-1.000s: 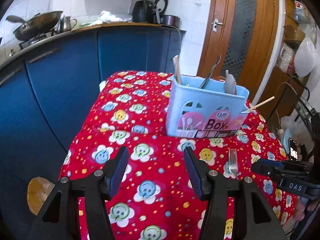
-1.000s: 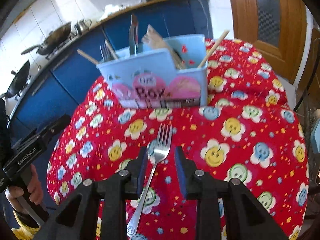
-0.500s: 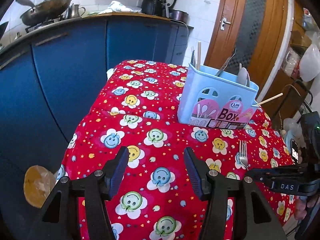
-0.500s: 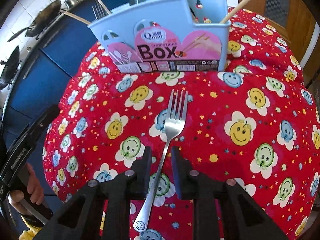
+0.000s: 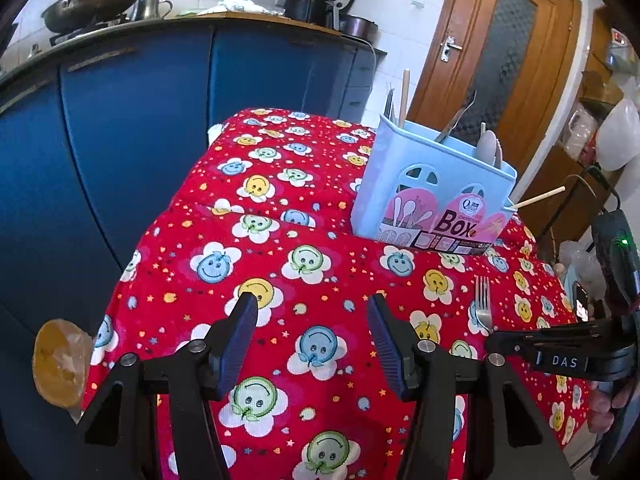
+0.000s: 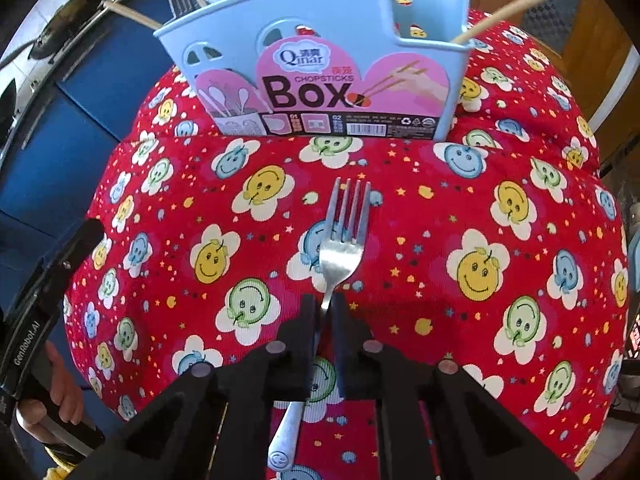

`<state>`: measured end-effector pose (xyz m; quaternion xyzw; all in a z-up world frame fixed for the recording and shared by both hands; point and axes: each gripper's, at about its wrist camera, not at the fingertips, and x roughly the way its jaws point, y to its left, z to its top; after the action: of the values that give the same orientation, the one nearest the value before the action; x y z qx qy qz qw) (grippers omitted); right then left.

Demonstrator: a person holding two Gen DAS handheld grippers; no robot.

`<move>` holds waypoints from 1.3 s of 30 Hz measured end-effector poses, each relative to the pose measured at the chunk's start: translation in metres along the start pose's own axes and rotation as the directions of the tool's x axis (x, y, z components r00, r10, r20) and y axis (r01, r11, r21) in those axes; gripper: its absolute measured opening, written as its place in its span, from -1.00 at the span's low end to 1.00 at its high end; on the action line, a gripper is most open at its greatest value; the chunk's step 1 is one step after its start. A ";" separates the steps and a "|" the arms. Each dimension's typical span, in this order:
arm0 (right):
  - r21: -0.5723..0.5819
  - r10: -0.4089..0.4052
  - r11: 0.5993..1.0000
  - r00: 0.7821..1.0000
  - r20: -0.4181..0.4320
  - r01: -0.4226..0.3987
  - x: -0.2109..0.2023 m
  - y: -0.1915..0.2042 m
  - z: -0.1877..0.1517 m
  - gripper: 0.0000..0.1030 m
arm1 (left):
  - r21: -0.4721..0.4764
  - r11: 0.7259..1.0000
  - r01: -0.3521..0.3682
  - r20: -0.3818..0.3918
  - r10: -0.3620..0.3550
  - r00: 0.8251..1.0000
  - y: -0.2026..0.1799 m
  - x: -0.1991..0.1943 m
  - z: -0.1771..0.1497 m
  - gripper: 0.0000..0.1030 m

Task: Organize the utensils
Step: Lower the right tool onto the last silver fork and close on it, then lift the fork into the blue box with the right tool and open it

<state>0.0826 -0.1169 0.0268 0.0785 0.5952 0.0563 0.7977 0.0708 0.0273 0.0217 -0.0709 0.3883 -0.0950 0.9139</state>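
Observation:
A steel fork point(image 6: 343, 240) lies on the red smiley tablecloth point(image 6: 500, 184), tines toward the light blue chopsticks box point(image 6: 320, 60). My right gripper point(image 6: 325, 306) is down over the fork's neck with its fingers closed in against both sides of it. The box holds several utensils and chopsticks. In the left wrist view the fork point(image 5: 483, 306) lies right of centre, the box point(image 5: 432, 196) stands behind it, and the right gripper point(image 5: 496, 342) comes in from the right. My left gripper point(image 5: 312, 312) is open and empty above the cloth's near left part.
Blue kitchen cabinets point(image 5: 132, 128) stand close behind and left of the table, with a wok point(image 5: 96, 0) on the counter. A wooden door point(image 5: 500, 60) is at the back right. The cloth drops off at the table's left edge point(image 5: 132, 264).
My right gripper has moved forward along the fork and closed its fingers onto the neck. My left gripper has drawn back and left, still open.

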 end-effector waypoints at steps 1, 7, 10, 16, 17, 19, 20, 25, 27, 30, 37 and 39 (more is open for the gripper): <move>0.012 0.014 1.000 1.000 0.014 -0.014 -0.001 -0.003 -0.001 -0.86 | 0.000 1.000 0.000 0.000 0.000 1.000 -0.001 0.000 0.000 0.13; 0.018 0.098 0.995 0.987 0.128 -0.101 -0.013 -0.017 -0.017 -0.90 | 0.016 1.000 0.002 0.004 -0.002 1.000 -0.008 -0.002 -0.002 0.13; 0.030 0.142 0.988 0.968 0.207 -0.151 -0.023 -0.025 -0.027 -0.90 | 0.018 1.000 0.002 0.007 -0.002 1.000 -0.011 -0.001 -0.002 0.13; 0.010 0.200 0.975 0.904 0.378 -0.220 -0.050 -0.042 -0.043 -0.90 | 0.022 1.000 0.003 0.007 -0.003 1.000 -0.020 0.004 -0.001 0.13; 0.003 0.206 0.974 0.892 0.402 -0.227 -0.054 -0.043 -0.044 -0.90 | 0.023 1.000 0.005 0.010 -0.005 1.000 -0.021 0.004 -0.001 0.13; -0.008 0.213 0.972 0.870 0.445 -0.234 -0.059 -0.040 -0.044 -0.90 | 0.024 1.000 0.009 0.019 -0.009 1.000 -0.026 0.004 0.000 0.13; -0.016 0.222 0.970 0.852 0.475 -0.243 -0.064 -0.042 -0.045 -0.90 | 0.024 1.000 0.008 0.023 -0.009 1.000 -0.027 0.004 0.000 0.13; -0.043 0.237 0.964 0.783 0.575 -0.261 -0.081 -0.045 -0.044 -0.90 | 0.028 1.000 0.004 0.043 -0.005 0.999 -0.035 0.006 0.005 0.13; -0.051 0.239 0.963 0.754 0.611 -0.264 -0.088 -0.047 -0.041 -0.90 | 0.026 1.000 0.002 0.048 -0.004 0.999 -0.037 0.007 0.007 0.13; -0.061 0.234 0.964 0.718 0.656 -0.258 -0.099 -0.050 -0.031 -0.90 | 0.024 1.000 0.003 0.052 -0.004 0.999 -0.040 0.009 0.010 0.13; -0.072 0.192 0.975 0.649 0.736 -0.208 -0.115 -0.056 0.001 -0.90 | 0.014 1.000 0.001 0.065 -0.002 0.998 -0.045 0.016 0.018 0.13; -0.072 0.163 0.983 0.625 0.763 -0.168 -0.117 -0.055 0.013 -0.90 | 0.014 1.000 0.000 0.066 -0.001 0.998 -0.046 0.018 0.019 0.13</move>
<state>0.0615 -0.1929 0.1303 0.1520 0.1920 0.0888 0.9655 0.0911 -0.0207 0.0321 -0.0677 0.3572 -0.0955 0.9267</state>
